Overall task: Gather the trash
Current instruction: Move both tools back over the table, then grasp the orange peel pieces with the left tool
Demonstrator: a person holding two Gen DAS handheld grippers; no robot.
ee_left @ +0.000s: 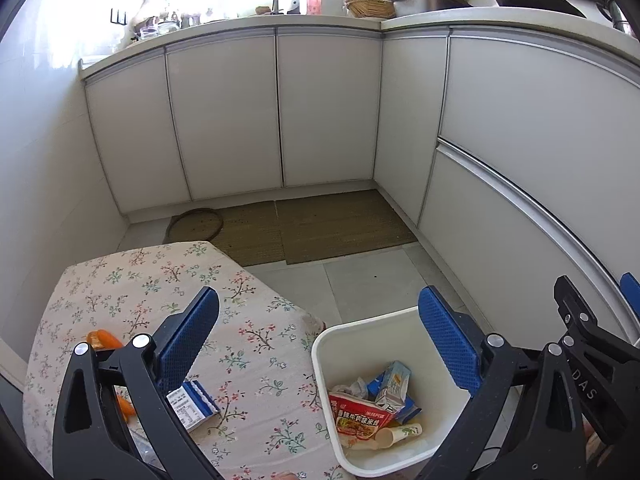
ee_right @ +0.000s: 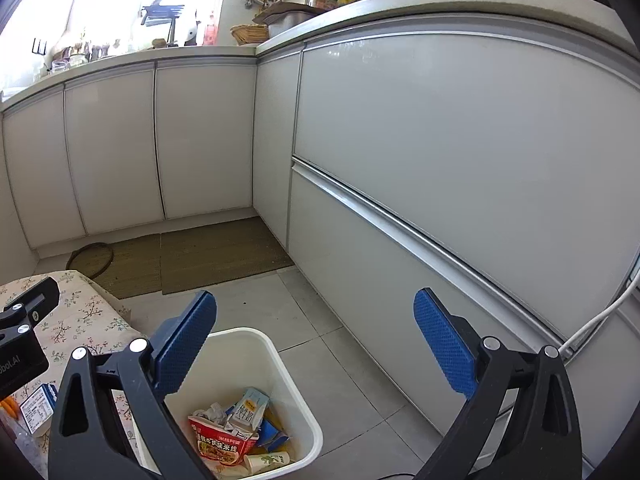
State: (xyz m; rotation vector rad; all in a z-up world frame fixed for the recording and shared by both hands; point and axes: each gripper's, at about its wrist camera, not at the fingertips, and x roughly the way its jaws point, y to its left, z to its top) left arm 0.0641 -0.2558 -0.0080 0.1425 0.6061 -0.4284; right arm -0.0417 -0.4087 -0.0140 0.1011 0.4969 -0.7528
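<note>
Kitchen floor, white bin (ee_right: pixel 280 364) of trash beside floral table (ee_left: pixel 140 280).

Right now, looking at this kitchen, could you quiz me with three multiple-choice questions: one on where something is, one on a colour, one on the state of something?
1. Where does the white bin stand?
A. On the counter
B. On the grey floor tiles beside the flowered table
C. On the woven mat

2. What colour are the gripper finger pads?
A. Blue
B. Red
C. Green

3. How is the left gripper?
A. Clamped on a milk carton
B. Shut with nothing in it
C. Open with nothing between the fingers

Answers:
1. B: the bin sits on tiles next to the table, well short of the mat.
2. A: both grippers show blue textured pads on black frames.
3. C: its fingers stand wide apart; the milk carton lies in the bin with the red noodle packet and paper cup.
</note>
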